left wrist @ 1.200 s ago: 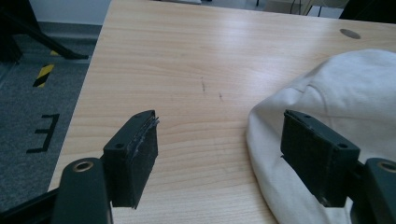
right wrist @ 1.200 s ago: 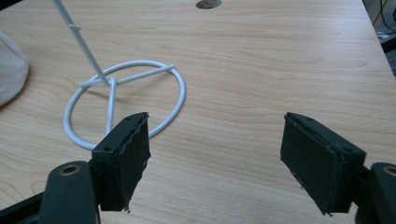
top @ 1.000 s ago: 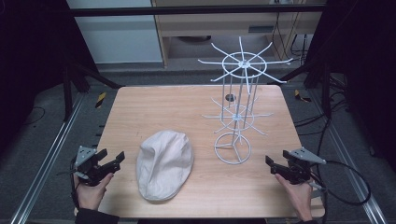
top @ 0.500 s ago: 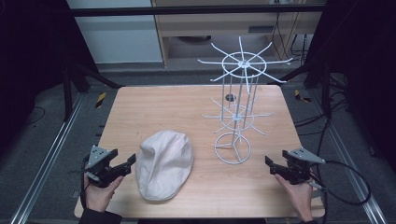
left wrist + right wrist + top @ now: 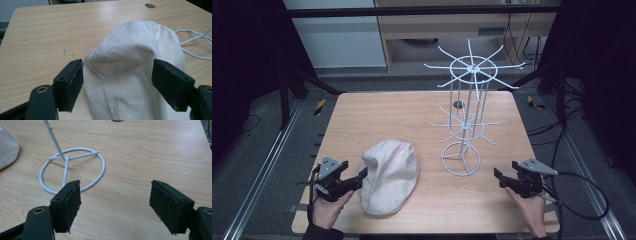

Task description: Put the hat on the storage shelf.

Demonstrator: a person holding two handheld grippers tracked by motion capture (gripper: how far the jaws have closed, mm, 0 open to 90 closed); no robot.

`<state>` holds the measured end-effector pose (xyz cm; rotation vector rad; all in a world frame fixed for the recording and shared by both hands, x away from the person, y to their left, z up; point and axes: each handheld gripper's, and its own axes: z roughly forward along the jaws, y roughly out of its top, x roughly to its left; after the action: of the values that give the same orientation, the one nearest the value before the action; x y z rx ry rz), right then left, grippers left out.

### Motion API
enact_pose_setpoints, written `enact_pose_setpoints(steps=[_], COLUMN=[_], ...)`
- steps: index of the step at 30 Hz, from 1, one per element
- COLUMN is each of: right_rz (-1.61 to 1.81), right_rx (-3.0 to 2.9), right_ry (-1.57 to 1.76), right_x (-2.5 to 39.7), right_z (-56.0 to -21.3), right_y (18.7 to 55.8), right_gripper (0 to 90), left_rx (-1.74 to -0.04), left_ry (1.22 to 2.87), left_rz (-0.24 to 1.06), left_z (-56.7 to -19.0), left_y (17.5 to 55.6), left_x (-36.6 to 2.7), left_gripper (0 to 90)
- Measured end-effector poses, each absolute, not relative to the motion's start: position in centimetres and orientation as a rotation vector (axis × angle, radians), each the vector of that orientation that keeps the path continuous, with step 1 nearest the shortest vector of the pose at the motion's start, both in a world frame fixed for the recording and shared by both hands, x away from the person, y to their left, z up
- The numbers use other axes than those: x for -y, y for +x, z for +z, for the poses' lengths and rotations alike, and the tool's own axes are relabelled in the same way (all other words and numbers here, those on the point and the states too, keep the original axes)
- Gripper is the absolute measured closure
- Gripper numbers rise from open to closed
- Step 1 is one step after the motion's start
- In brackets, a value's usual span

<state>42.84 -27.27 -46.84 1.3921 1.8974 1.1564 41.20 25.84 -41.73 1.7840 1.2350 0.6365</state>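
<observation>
Left gripper view: jaws spread wide, w/ the cream cap (image 5: 135, 67) sitting right between them. One jaw is at the cap's edge, the other is just beside its far side, and nothing is pinched yet. In the high view, the left gripper (image 5: 357, 176) sits at the near-left corner of the wooden table (image 5: 382, 115), tips at the cap's (image 5: 389, 175) left rim, hand (image 5: 328, 209) behind it. The cap lies flat, crown up, near the front edge, left of centre.

Right gripper (image 5: 498, 176) is also wide open, holding nothing, parked near the front-right corner, well apart from the cap. In the right gripper view, the jaws frame bare tabletop w/ the ring base of the white wire rack (image 5: 72, 170) just ahead. The rack (image 5: 467, 110) stands upright between cap and right gripper, spokes fanned at the top.
</observation>
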Motion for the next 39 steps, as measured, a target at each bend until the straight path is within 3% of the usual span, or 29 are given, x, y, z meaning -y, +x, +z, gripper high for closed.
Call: enact_pose_setpoints(steps=[24, 39], right_rz=[1.1, 1.093], right_rx=[-1.942, -1.95], right_ry=[1.358, 1.357], right_x=[26.7, 26.6], right_z=[-46.9, -47.1], right_y=[42.8, 42.9], right_gripper=[27.3, 27.3], left_rx=[-1.192, -1.227], left_ry=[1.913, 1.941], left_rz=[0.612, 0.64], left_z=[-42.9, -44.3], left_y=[41.7, 42.6], left_x=[-22.0, -20.3], left_gripper=[26.2, 37.3])
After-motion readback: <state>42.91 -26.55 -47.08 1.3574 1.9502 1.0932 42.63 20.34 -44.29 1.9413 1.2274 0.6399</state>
